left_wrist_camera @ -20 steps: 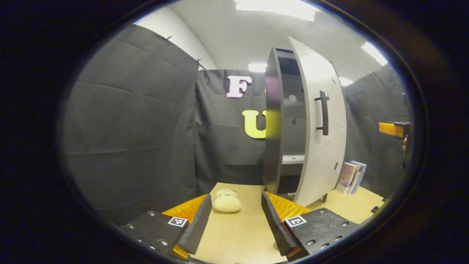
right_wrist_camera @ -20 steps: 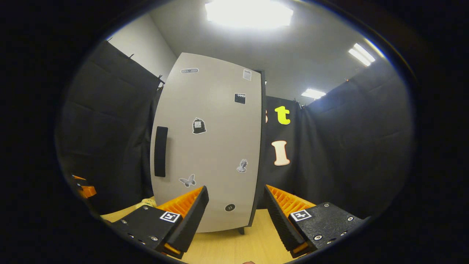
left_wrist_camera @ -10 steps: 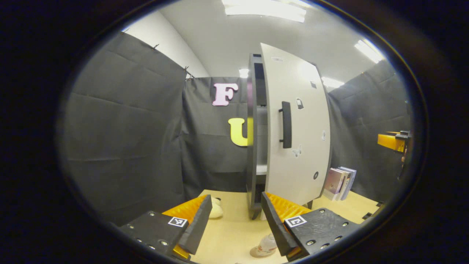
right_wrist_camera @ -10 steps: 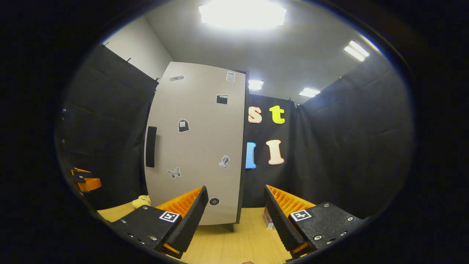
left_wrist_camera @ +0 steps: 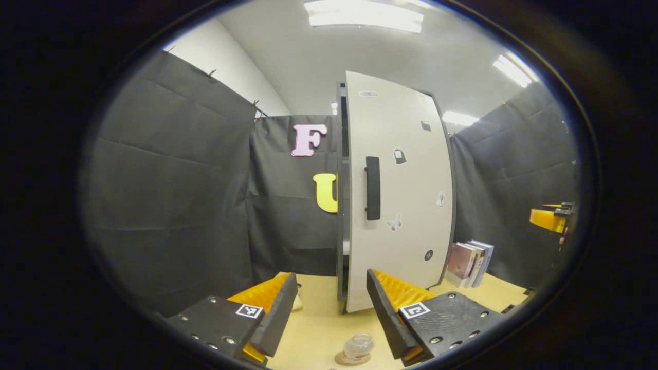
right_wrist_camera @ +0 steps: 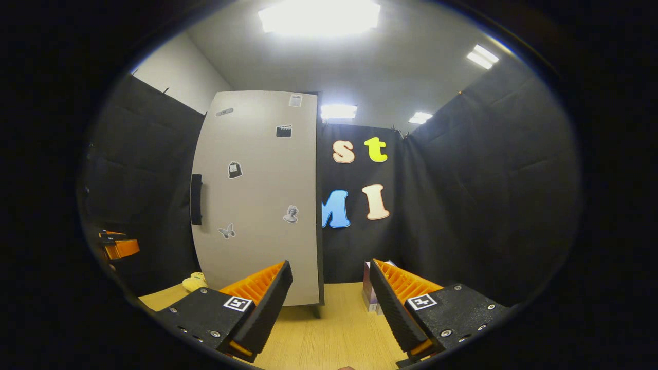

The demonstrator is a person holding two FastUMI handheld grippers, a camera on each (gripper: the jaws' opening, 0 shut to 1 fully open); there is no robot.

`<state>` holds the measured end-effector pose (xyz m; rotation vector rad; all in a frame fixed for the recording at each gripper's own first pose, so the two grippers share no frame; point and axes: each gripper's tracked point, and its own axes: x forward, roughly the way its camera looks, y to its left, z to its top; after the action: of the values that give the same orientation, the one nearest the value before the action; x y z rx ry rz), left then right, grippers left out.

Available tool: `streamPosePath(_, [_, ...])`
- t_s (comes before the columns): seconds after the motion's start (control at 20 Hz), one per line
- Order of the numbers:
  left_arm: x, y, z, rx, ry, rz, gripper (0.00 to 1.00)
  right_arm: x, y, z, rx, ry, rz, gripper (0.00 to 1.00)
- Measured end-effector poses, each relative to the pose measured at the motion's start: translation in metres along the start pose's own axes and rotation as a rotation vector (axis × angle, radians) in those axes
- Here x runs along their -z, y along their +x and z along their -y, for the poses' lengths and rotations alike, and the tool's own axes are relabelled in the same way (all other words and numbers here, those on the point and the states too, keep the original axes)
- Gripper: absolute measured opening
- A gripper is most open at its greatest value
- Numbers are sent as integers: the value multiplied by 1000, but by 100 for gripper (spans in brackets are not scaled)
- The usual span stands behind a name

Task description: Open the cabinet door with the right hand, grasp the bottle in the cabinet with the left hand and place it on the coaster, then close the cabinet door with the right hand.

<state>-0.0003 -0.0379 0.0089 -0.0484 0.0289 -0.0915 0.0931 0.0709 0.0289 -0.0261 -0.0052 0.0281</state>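
Both claws, the left gripper [left_wrist_camera: 329, 303] and the right gripper [right_wrist_camera: 329, 298], are released and empty, while the small clear plastic bottle [left_wrist_camera: 357, 346] stands on the round coaster [left_wrist_camera: 343, 359], so only pushing the pale grey cabinet door [left_wrist_camera: 398, 190] fully closed seems left.

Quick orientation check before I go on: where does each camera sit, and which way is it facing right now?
Left gripper view: rides on the left tool, faces the cabinet door edge-on across the table; bottle on coaster below; own fingers open.
Right gripper view: rides on the right tool, faces the door front; own fingers open.
Shared: door, handle, books, and each shows the other tool at its edge.
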Motion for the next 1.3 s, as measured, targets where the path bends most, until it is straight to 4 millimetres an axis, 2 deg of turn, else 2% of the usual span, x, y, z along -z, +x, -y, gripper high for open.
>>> streamPosePath(0.1, [-3, -1, 5, -1, 3, 5, 84, -1, 1, 4, -2, 2, 4, 94])
streamPosePath(0.15, [-4, -1, 6, 1, 5, 7, 81, -2, 2, 6, 0, 1, 6, 94])
streamPosePath(0.2, [-5, -1, 8, 3, 8, 10, 84, -3, 2, 8, -2, 2, 7, 94])
streamPosePath(0.3, [-5, -2, 11, 4, 17, 13, 84, -3, 3, 8, -6, 6, 7, 94])
streamPosePath(0.35, [-4, -3, 13, 5, 19, 12, 81, -3, 3, 8, -9, 7, 5, 94])
streamPosePath(0.4, [-4, -3, 14, 6, 19, 11, 84, -2, 3, 7, -11, 7, 3, 94])
streamPosePath(0.45, [-3, -3, 14, 7, 18, 9, 81, -1, 4, 7, -13, 6, 1, 94])
streamPosePath(0.5, [-1, -4, 16, 8, 15, 8, 84, 0, 4, 6, -14, 4, 0, 94])
streamPosePath(0.55, [-1, -4, 15, 7, 13, 7, 81, 0, 4, 5, -15, 2, -1, 94])
streamPosePath(0.6, [-1, -4, 13, 6, 12, 6, 84, 0, 4, 5, -17, 2, -3, 94])
streamPosePath(0.75, [-2, -3, 10, 0, 12, 10, 84, 0, 5, 2, -19, 3, -4, 94])
streamPosePath(0.8, [-3, -2, 9, -2, 12, 12, 81, 0, 6, 2, -18, 2, -3, 94])
streamPosePath(0.9, [-2, -3, 7, -4, 12, 13, 84, -1, 6, 2, -16, 2, -4, 94])
streamPosePath(1.2, [1, -2, 3, -11, 6, 7, 84, -1, 7, -2, -20, 0, -5, 94])
streamPosePath(1.25, [2, -2, 3, -11, 6, 6, 81, -1, 7, -3, -22, 0, -6, 94])
streamPosePath(1.3, [2, -3, 3, -11, 5, 6, 84, 0, 7, -3, -22, 0, -7, 94])
